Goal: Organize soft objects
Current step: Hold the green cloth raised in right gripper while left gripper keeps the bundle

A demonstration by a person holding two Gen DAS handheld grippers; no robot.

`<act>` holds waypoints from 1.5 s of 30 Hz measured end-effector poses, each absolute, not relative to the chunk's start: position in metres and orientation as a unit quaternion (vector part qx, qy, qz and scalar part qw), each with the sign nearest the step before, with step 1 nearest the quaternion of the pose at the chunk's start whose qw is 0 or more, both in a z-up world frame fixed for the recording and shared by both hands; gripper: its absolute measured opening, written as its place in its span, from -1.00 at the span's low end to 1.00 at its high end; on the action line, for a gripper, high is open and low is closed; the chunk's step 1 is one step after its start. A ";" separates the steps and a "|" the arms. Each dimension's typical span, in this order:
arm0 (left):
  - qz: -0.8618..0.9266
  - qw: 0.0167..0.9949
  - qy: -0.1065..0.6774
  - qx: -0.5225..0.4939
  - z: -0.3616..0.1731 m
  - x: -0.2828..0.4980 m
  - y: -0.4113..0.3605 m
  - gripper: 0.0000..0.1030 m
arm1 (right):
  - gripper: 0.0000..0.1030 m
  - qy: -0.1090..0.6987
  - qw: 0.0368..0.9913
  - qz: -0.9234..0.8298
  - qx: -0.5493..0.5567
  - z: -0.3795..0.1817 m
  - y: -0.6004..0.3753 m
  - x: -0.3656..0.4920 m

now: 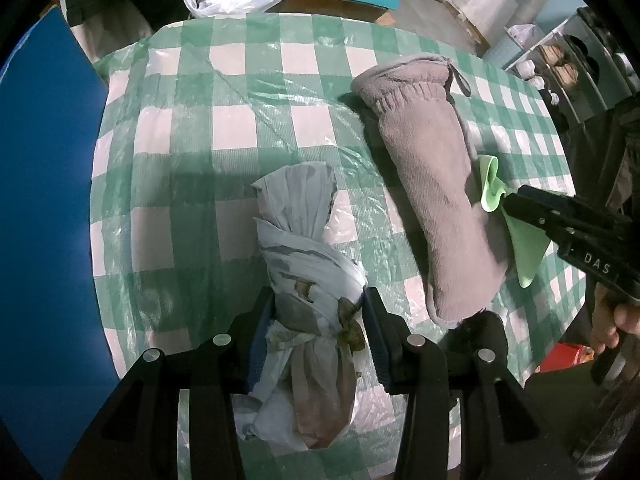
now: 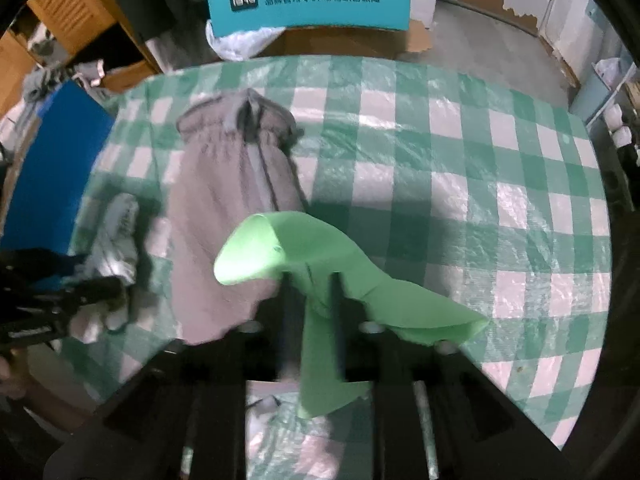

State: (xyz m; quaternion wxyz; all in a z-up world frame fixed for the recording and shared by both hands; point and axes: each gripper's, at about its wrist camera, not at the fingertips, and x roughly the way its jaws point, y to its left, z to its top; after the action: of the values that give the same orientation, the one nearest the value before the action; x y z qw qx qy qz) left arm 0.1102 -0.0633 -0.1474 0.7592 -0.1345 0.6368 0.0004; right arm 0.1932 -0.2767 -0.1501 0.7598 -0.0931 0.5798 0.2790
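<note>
- Left gripper: jaws clamped on the knotted plastic bag, pinning it to the checked tablecloth.
- Right gripper: green cloth drapes between its jaws; whether it is gripped cannot be told.
- Grey mitt lies between both grippers.

You are looking down at a table covered in a green-and-white checked cloth under clear, wrinkling plastic. A knotted pale plastic bag bundle is lying at about six o'clock. A long grey towel mitt is resting at about three o'clock, well apart from the bundle.
</note>
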 end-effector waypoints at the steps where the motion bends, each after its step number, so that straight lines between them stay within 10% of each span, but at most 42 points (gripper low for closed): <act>1: 0.000 0.759 0.638 -0.134 -0.148 0.110 -0.064 -0.15 | -0.20 0.578 0.762 0.275 -0.101 -0.151 -0.277 0.194; 14: -0.004 0.751 0.646 -0.133 -0.154 0.115 -0.067 -0.15 | 0.04 0.601 0.747 0.270 -0.090 -0.177 -0.280 0.212; 21: -0.005 0.751 0.647 -0.131 -0.155 0.116 -0.067 -0.15 | -0.81 0.600 0.742 0.290 -0.074 -0.172 -0.280 0.209; 45: -0.001 0.748 0.651 -0.128 -0.156 0.115 -0.068 -0.08 | -0.91 0.572 0.771 0.279 -0.021 -0.141 -0.287 0.208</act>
State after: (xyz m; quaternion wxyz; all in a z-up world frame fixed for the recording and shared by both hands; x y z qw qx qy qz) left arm 0.1149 -0.0677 -0.1556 0.7479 -0.1279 0.6513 -0.0014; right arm 0.2079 -0.2870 -0.1406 0.7711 -0.0213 0.5718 0.2793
